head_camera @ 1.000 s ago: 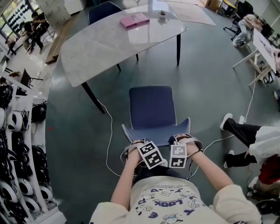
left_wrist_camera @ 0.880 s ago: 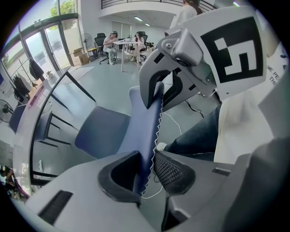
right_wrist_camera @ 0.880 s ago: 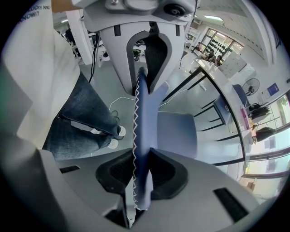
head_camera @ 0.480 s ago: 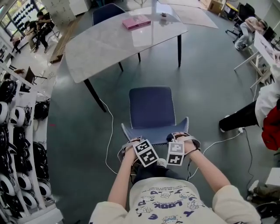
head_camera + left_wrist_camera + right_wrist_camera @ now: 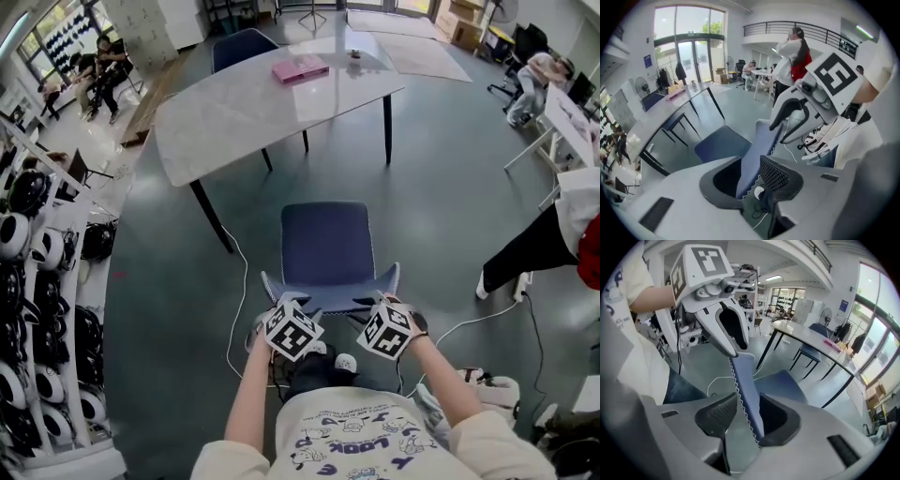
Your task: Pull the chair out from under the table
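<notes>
A dark blue chair [image 5: 326, 244] stands pulled out from the grey marble table [image 5: 244, 112], its back toward me. The top edge of the chair back [image 5: 328, 298] runs between both pairs of jaws. My left gripper [image 5: 286, 307] is at the back's left end and my right gripper [image 5: 375, 307] at its right end. In the left gripper view the back [image 5: 757, 150] passes between that gripper's jaws [image 5: 750, 180]. The right gripper view shows the back [image 5: 747, 380] between that gripper's jaws [image 5: 743, 416]. Both pairs of jaws have just been opening and stand loose around the back.
A pink book [image 5: 300, 68] lies on the table, and a second blue chair [image 5: 242, 42] stands behind it. A white cable [image 5: 234, 309] trails on the floor left of the chair. Helmet racks [image 5: 28, 281] line the left wall. A person's leg [image 5: 534, 248] is at the right.
Both grippers have risen and rolled outward along the chair back's top, and their marker cubes now sit farther apart. The chair has stayed put. The person at the right has shifted.
</notes>
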Motion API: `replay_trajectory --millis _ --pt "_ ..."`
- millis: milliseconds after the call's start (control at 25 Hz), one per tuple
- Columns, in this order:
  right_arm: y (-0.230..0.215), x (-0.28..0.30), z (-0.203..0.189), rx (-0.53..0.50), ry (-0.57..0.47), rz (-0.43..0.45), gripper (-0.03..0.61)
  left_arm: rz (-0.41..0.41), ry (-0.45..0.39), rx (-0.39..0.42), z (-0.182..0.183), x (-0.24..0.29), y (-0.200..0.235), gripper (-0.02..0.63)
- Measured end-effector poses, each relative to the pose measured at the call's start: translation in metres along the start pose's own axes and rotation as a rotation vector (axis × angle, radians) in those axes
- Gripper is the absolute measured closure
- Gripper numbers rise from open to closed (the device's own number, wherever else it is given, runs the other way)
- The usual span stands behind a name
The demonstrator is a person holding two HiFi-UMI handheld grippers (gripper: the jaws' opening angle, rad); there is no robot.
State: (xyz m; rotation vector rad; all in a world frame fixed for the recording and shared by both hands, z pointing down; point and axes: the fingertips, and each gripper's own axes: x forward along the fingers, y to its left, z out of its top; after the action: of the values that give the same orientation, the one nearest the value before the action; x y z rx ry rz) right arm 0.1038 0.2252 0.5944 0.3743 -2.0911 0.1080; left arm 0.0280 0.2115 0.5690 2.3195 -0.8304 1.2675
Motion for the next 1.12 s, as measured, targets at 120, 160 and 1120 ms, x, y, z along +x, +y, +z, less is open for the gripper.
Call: replay_trajectory --millis 120,160,1120 --pt "-0.022 -0.03 0.023 0.066 -0.146 -0.126 0.434 0.089 -0.083 -0.043 0.022 -0.026 0.014 0.495" --pt "-0.033 -0.042 0.03 0.097 -0.195 -0.183 0.44 0.127 -0.11 -0.05 0.03 -0.035 0.019 0.5" --pt "-0.125 -0.254 0.113 0.437 -0.772 -0.794 0.575 0.638 -0.834 -0.328 0.144 -0.235 0.049 0.595"
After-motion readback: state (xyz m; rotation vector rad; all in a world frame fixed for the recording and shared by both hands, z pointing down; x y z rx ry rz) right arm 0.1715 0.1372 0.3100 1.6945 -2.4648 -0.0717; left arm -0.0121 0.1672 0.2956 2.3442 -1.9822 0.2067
